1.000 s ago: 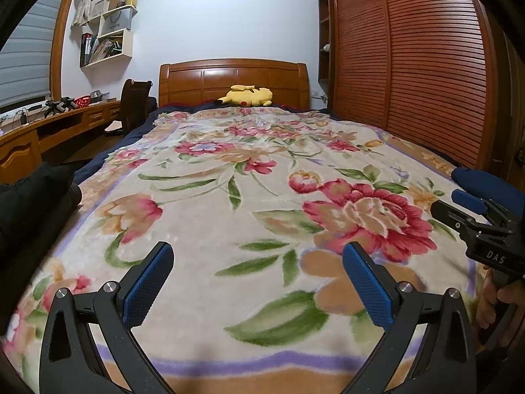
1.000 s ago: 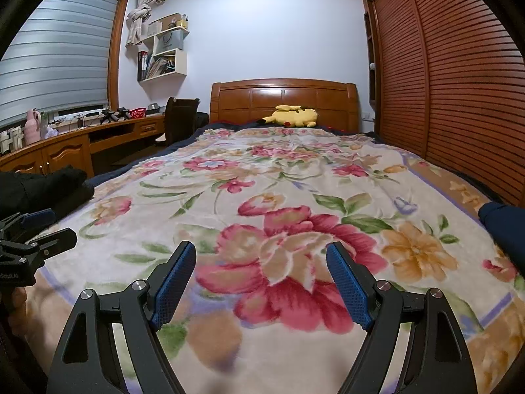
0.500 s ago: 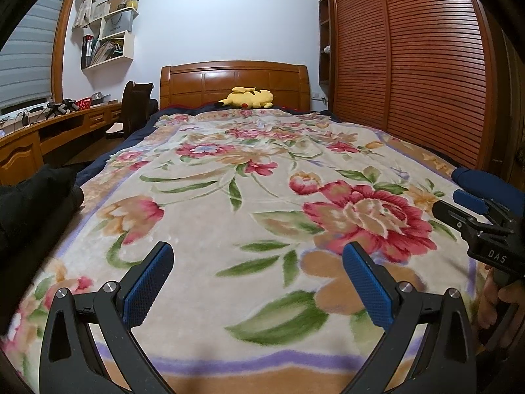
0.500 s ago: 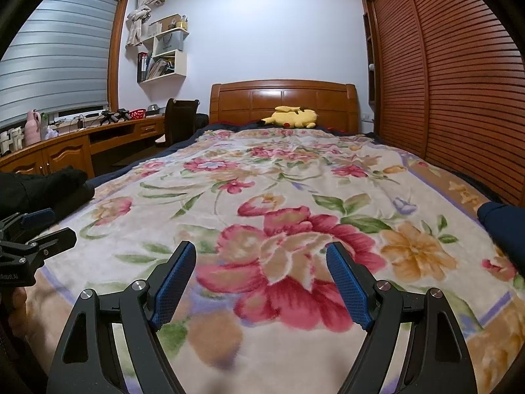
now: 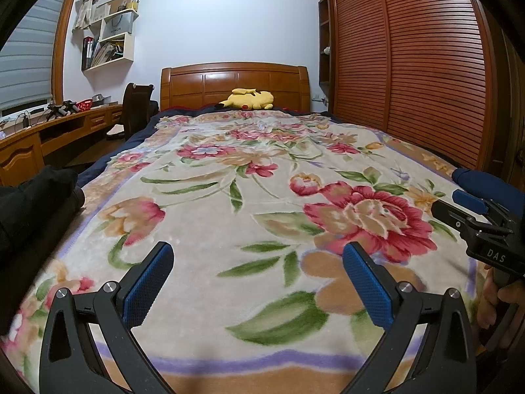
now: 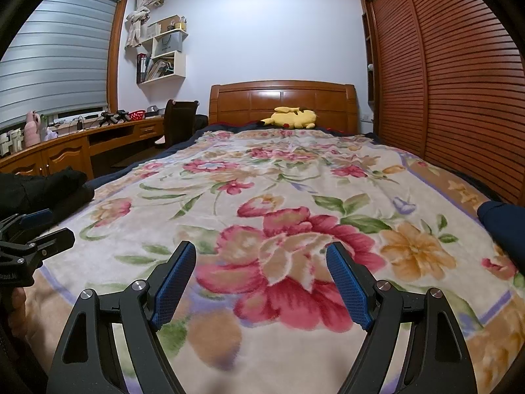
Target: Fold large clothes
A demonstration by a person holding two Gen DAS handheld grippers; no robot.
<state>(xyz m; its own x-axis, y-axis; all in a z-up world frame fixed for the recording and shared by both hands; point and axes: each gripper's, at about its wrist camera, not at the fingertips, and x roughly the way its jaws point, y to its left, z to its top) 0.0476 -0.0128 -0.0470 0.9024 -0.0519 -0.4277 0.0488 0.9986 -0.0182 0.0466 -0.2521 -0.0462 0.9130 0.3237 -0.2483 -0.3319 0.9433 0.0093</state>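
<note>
above the floral blanket (image 5: 210, 229), each hand-held gripper, left (image 5: 259, 269) and right (image 6: 261, 267), hangs spread and empty.

Fleecy cloth blanket (image 5: 210, 229); glossy wood headboard (image 5: 234, 85).

Open tongs (image 5: 257, 277) — over floral blanket (image 5: 229, 203).

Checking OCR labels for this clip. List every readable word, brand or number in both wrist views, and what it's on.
"HONOR": white paper bag on the wall shelf, left wrist view.
"DAS": black body of the right tongs, left wrist view; the last character could be a 5.
Left tongs: white print on the body, cut off and blurred, unreadable.
Binder spines: too small to read.
</note>
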